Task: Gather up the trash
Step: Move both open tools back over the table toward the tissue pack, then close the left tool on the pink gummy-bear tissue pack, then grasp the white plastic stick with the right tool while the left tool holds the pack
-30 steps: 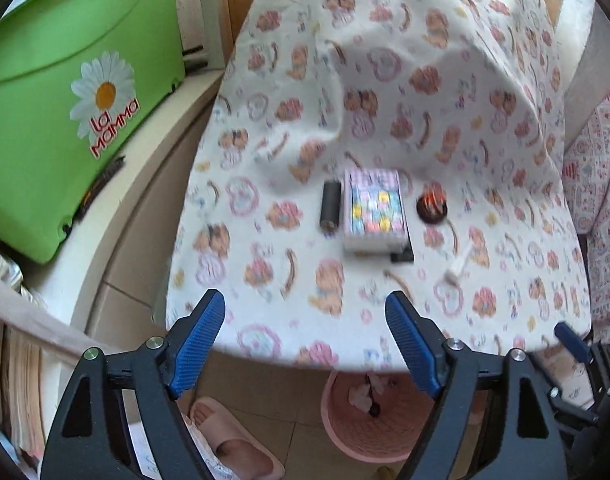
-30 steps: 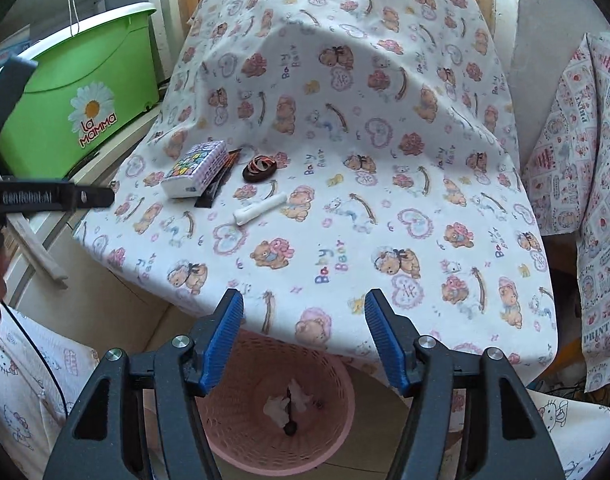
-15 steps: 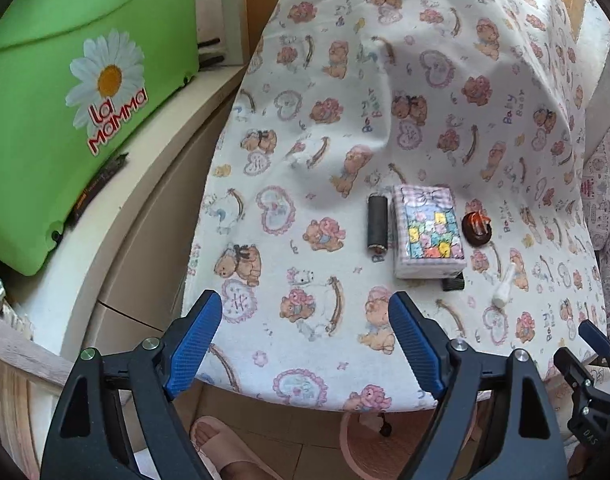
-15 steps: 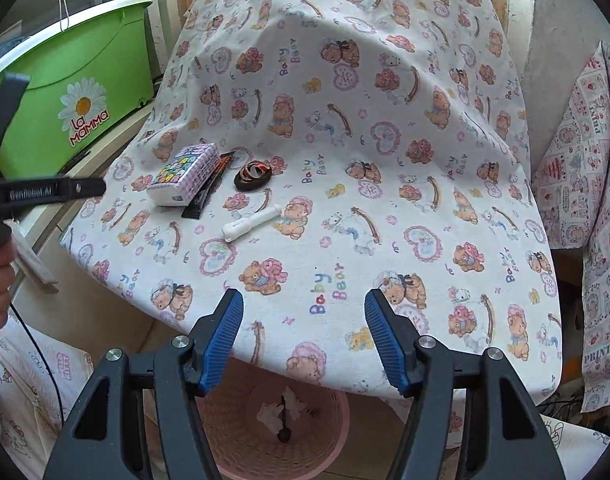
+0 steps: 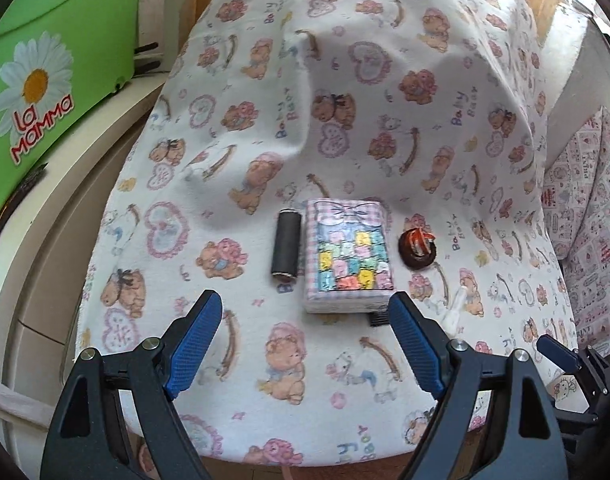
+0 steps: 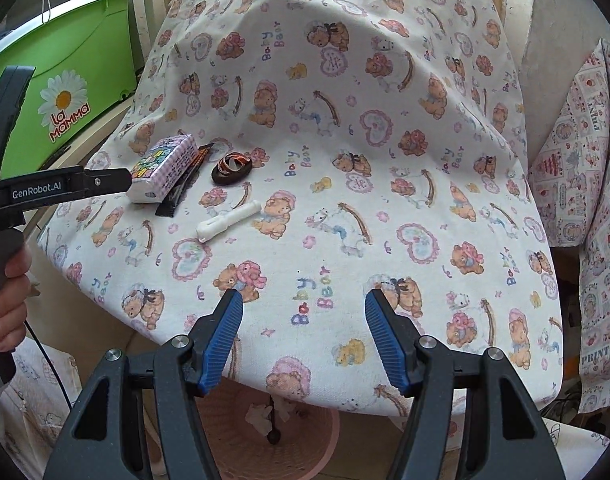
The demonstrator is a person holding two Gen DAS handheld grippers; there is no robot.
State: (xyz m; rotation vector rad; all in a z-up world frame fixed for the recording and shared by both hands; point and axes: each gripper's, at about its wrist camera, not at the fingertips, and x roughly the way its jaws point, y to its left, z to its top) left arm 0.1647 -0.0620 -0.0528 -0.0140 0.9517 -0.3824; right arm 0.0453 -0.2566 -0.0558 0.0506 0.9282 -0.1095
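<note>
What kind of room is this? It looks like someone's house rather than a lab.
Most likely a lived-in home, perhaps a utility corner. A teddy-bear print cloth covers the table, a green plastic tub marked La Mamma sits on a ledge beside it, and a pink wastebasket holding scraps stands on the floor below.

Landmark = tissue pack (image 5: 348, 255), lying on the cloth-covered table (image 5: 345, 100) nr its front-left edge. Just left of pack: small cylinder (image 5: 286, 245), parallel to it. Under pack's right side, a flat wrapper (image 6: 183, 186) sticks out front & back. Right of pack, apart: ribbon-wrapped ring (image 5: 417, 247). Front-right of pack: plastic stick (image 6: 229, 221). Below table edge, front of pack: wastebasket (image 6: 273, 432) w/ scraps in it. Far left of pack: tub (image 5: 45, 52) on a ledge.
</note>
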